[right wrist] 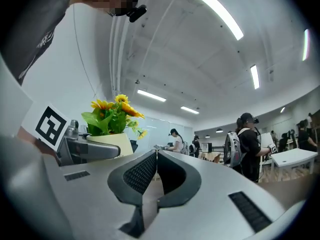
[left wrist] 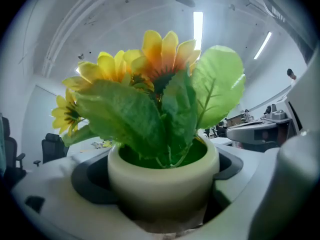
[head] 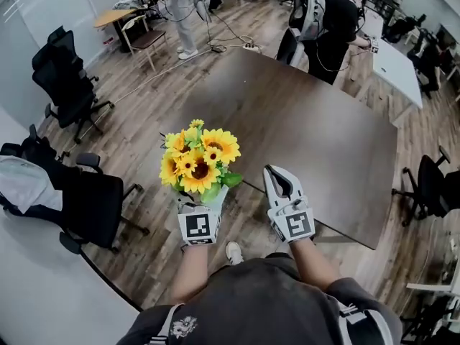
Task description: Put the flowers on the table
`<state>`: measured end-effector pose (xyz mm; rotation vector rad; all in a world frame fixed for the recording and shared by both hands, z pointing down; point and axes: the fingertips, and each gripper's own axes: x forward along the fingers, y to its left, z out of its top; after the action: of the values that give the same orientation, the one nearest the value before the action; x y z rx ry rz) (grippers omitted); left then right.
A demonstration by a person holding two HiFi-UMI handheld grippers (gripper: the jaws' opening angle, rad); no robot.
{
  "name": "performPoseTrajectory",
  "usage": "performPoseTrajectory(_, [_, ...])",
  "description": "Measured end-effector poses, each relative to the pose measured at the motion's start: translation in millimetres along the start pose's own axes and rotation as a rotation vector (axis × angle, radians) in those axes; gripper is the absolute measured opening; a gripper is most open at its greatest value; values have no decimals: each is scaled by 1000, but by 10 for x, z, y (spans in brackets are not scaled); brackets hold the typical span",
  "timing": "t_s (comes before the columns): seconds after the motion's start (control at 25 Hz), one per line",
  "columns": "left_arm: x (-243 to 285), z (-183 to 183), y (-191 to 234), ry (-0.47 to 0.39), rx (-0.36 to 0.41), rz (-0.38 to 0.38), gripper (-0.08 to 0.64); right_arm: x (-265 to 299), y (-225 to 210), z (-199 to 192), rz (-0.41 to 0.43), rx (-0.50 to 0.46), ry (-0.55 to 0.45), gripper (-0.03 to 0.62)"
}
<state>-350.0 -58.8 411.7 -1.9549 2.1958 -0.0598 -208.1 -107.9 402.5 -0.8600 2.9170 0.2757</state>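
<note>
A bunch of yellow sunflowers (head: 198,162) with green leaves stands in a small cream pot (left wrist: 162,181). My left gripper (head: 203,201) is shut on that pot, held upright in the air just off the near-left edge of the dark brown table (head: 309,128). The left gripper view shows the pot clamped between both jaws, with blooms (left wrist: 165,54) rising above. My right gripper (head: 277,181) is shut with nothing in it, hovering at the table's near edge to the right of the flowers. From the right gripper view the flowers (right wrist: 114,115) appear at left.
Black office chairs (head: 68,74) stand to the left on the wooden floor. A white desk (head: 29,264) lies at near left. People (head: 334,24) stand at the far end of the table, and another white table (head: 395,60) is at far right.
</note>
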Motion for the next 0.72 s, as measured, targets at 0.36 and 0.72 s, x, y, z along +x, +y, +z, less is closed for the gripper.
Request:
performPoseTrajectory(0.36, [649, 27, -711, -4, -4, -200, 554, -380, -940, -99, -206, -55, 57, 25])
performPoseTrajectory(0.72, [1258, -128, -1347, 6, -30, -351, 554, -556, -1550, -239, -300, -133, 111, 25])
